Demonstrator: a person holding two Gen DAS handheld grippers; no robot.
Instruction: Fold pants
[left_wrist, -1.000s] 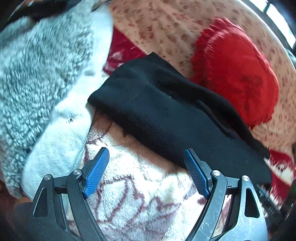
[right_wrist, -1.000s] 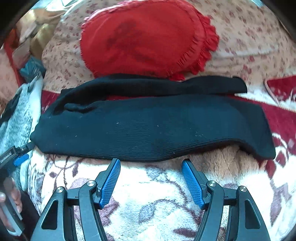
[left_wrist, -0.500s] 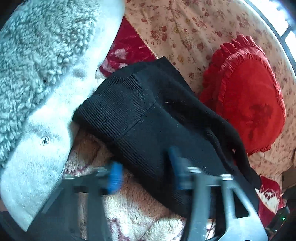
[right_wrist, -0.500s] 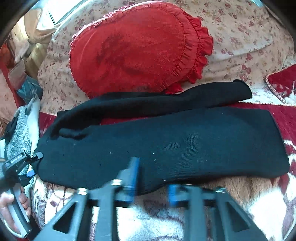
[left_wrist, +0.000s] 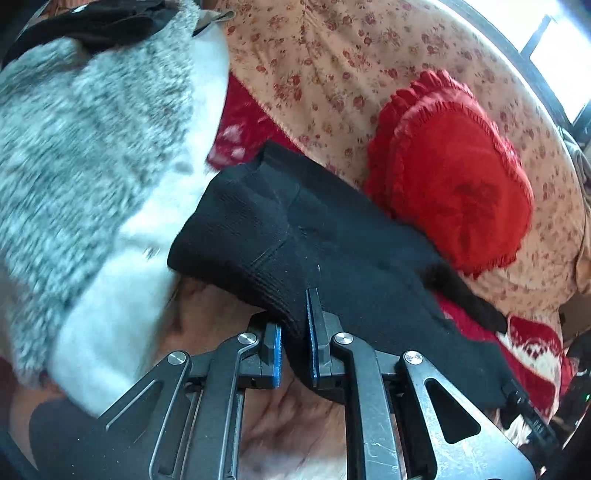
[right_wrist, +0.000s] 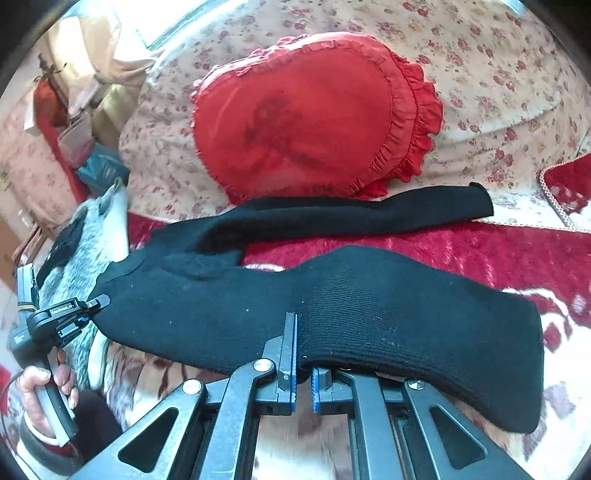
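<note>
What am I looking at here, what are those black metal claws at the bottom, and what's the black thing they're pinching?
These are two views, each from a camera mounted on a tool a person carries. The left hand-held gripper and the right hand-held gripper are two-finger clamps with blue pads. Both are shut on the near edge of black knit pants spread on a patterned blanket. Behind lies a red heart-shaped cushion; a grey fleece garment sits to the left. In the right view, the person's hand shows.

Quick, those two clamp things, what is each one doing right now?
Left gripper: closed, pinching the near edge of the black pants by the waistband.
Right gripper: closed, pinching the near edge of one pant leg.
</note>
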